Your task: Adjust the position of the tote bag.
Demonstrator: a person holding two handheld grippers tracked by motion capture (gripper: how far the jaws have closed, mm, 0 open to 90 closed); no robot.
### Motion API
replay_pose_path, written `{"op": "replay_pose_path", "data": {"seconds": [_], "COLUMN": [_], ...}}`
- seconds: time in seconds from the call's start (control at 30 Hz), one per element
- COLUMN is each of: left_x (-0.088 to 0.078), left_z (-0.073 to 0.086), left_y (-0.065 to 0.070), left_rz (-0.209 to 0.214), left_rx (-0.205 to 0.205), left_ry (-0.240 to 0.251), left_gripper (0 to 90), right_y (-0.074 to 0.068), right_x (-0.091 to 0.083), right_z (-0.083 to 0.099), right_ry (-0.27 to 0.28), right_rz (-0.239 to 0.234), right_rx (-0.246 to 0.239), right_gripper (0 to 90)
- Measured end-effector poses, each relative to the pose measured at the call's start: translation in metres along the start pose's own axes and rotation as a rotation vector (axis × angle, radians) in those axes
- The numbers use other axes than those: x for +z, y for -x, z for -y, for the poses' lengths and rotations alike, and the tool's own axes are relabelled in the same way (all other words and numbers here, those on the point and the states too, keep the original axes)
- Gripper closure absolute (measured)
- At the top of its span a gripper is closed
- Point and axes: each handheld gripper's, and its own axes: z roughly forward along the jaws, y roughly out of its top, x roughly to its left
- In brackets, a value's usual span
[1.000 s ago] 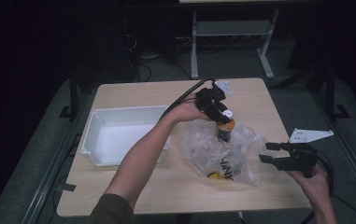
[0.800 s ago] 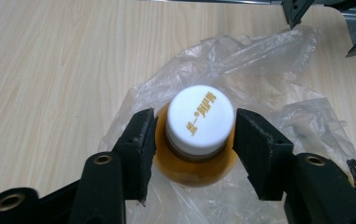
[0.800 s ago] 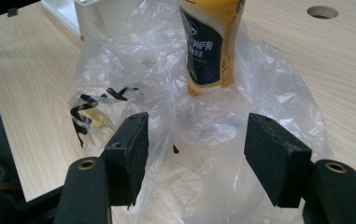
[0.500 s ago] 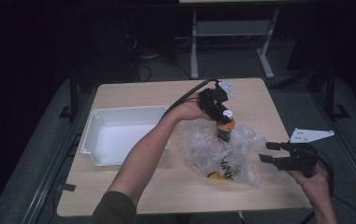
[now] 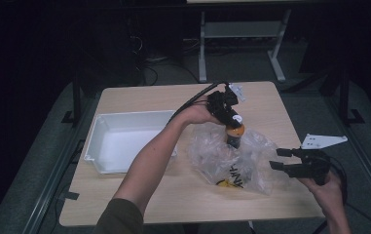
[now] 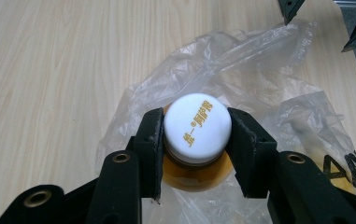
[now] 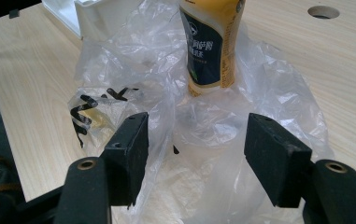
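An orange-yellow bottle [image 5: 234,135] with a white cap [image 6: 197,122] and a dark label [image 7: 209,46] stands upright in a crumpled clear plastic bag [image 5: 234,163]. My left gripper [image 5: 230,117] comes down from above and is shut on the cap, a jaw on either side. In the right gripper view the bag [image 7: 199,126] lies between open jaws, and the bottle rises just beyond them. My right gripper [image 5: 281,160] stands open at the bag's right edge near the table's front right corner. The bag carries black printed letters [image 5: 234,178].
A white rectangular tray [image 5: 124,141] lies on the left half of the wooden table [image 5: 139,204]. A round hole [image 7: 323,11] is cut into the tabletop beyond the bottle. The left forearm crosses the tray's near right corner. Dark floor surrounds the table.
The left gripper and the bottle have stayed almost still over the bag. The right gripper has held its place at the bag's right edge.
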Motion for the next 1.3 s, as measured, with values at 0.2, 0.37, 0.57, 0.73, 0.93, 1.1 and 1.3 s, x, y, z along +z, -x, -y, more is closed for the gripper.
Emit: {"op": "replay_pose_path", "data": {"seconds": [0.2,0.37,0.57,0.73,0.93,1.1,1.3], "left_x": [0.000,-0.001,-0.002,-0.003,-0.007,-0.010,-0.012], "left_z": [-0.005,-0.005,-0.007,-0.006,-0.007,-0.008,-0.012], "left_y": [-0.001,0.000,0.001,-0.001,-0.001,0.001,0.005], "left_rz": [0.005,0.005,0.009,0.009,-0.003,-0.005,-0.004], "left_rx": [-0.004,0.006,0.013,0.005,0.006,0.013,0.024], "left_ry": [-0.035,-0.040,-0.054,-0.051,-0.034,-0.037,-0.030], "left_gripper": [58.5,58.6,58.7,58.6,58.7,58.7,58.7], "right_y": [0.001,0.002,0.002,0.002,0.003,0.003,0.002], "right_x": [0.000,0.000,0.000,0.001,0.001,0.001,0.002], "right_z": [0.000,0.000,0.000,0.000,0.001,0.001,0.001], "right_ry": [0.005,0.010,0.010,0.011,0.008,0.008,0.007], "right_rz": [0.000,0.002,0.000,0.002,0.002,0.002,0.003], "right_rx": [0.001,0.004,0.004,0.004,0.007,0.013,0.012], "right_gripper": [39.2,39.0,39.0,39.0,39.0,39.0,39.0]}}
